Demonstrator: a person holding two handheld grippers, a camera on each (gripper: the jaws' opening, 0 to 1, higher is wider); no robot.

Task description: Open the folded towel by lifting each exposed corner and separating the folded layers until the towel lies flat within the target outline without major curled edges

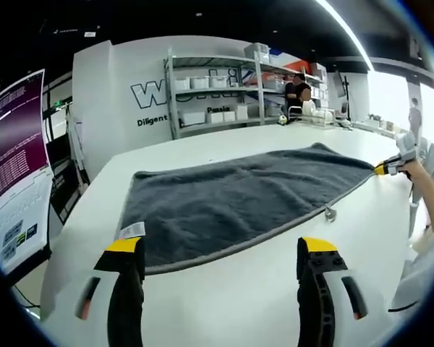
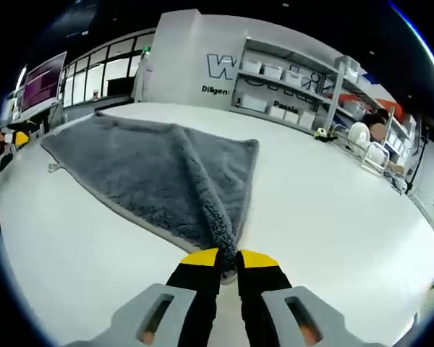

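A dark grey towel (image 1: 239, 195) lies spread on the white table (image 1: 224, 303), with a white label (image 1: 130, 231) at its near left corner and a small loop (image 1: 330, 213) on its near edge. My left gripper (image 1: 220, 249) stands open just before that edge, nothing between its fingers. At the far right, my right gripper (image 1: 388, 168) holds the towel's corner. In the right gripper view, my right gripper (image 2: 228, 260) is shut on a pinched corner of the towel (image 2: 145, 170), which rises in a ridge toward the jaws. The left gripper (image 2: 18, 137) shows at the far left edge.
Metal shelves (image 1: 217, 87) with white bins stand against the back wall. A monitor (image 1: 14, 144) stands left of the table. A dish rack (image 2: 365, 148) sits at the table's far side. A person (image 1: 298, 90) stands by the shelves. Bare table (image 2: 333, 217) lies right of the towel.
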